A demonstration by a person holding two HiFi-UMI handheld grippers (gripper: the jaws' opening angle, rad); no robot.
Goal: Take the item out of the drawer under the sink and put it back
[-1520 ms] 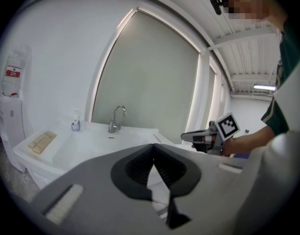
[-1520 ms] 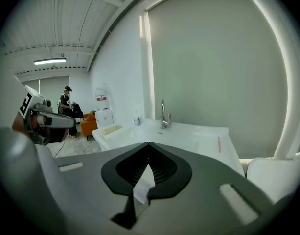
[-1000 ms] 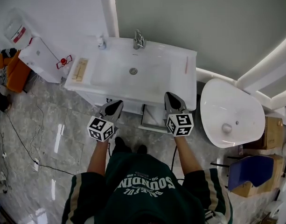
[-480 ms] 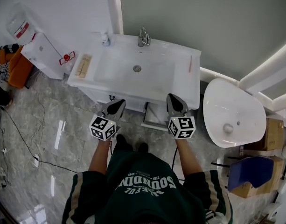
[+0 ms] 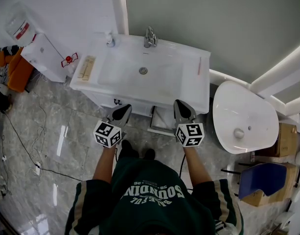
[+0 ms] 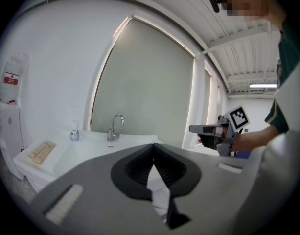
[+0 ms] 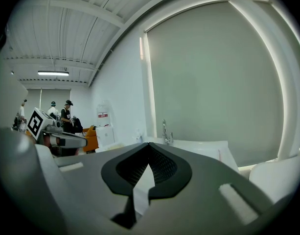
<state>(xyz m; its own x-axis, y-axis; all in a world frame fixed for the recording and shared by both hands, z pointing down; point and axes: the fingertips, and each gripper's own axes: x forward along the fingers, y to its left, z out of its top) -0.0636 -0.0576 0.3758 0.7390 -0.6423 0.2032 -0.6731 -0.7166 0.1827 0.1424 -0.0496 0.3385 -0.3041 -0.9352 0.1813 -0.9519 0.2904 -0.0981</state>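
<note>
Little has moved: left tongs and right tongs closed, empty, drawer between them, nearer right.

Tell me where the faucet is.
Head view: the faucet stands at the back rim of the sink, behind the drain, a small bottle to its left.

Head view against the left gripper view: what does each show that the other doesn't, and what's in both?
Only the head view: the pulled-out drawer under the sink, the grey marble floor and the white oval fixture at right. Only the left gripper view: the ceiling with its strip light. Both: the sink, its faucet, the wooden piece on the sink's left ledge and the right gripper.
</note>
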